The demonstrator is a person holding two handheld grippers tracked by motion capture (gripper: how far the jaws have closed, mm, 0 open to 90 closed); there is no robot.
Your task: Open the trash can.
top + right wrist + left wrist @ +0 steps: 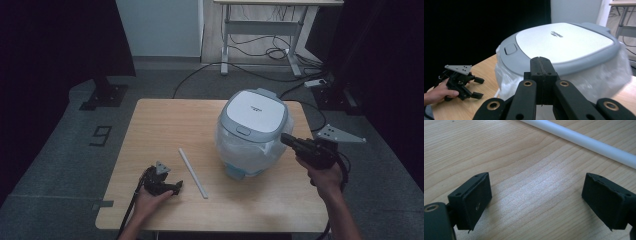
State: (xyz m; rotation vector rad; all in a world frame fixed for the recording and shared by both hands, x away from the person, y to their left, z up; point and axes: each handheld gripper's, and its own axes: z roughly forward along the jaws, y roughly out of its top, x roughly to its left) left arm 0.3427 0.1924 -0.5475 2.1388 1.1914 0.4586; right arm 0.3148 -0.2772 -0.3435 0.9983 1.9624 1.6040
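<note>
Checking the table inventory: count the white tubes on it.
1. The white tube lies flat on the wooden table, between the left tongs and the plastic-wrapped rice cooker; the cooker could hide others.

Dim overhead lighting; dark surrounds from 9 to 12 o'clock. Soft sheen on the worktop (541, 187); near jaws slightly blurred.

Looks like a lab: black curtains (45, 40), grey carpet (60, 150), floor cables (260, 52), power strip (316, 83), stand base (105, 95), lone tabletop (150, 150).
</note>
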